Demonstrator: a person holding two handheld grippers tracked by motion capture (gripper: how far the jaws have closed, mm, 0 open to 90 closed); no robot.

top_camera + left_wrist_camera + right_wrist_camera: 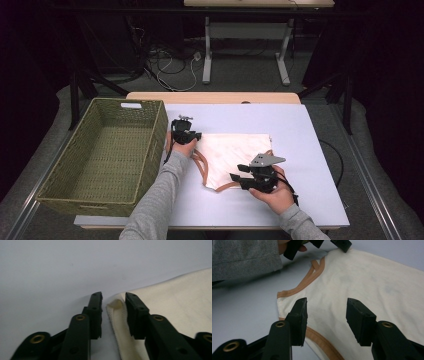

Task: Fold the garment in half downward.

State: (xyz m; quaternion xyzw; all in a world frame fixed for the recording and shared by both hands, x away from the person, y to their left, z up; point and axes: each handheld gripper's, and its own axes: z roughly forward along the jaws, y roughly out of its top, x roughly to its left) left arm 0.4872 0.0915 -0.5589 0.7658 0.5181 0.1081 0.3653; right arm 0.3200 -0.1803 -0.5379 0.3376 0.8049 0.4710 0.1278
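Two hand-held grippers, left (pixel 196 135) and right (pixel 238 178); between them one cream garment (pixel 235 152) with tan trim; beside the left one, one wicker basket (pixel 150 145).

The cream garment (pixel 180 305) (folded) runs off the left gripper view's right edge.

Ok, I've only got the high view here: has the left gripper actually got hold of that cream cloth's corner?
Observer: Not yet. The left gripper view shows the left gripper with its jaws apart around the folded corner of the cloth, and a gap shows beside one jaw.
Operator: And the right one?
Observer: The right gripper view shows the right gripper open over the cloth, its jaws on either side of plain fabric next to the tan trim, with nothing pinched.
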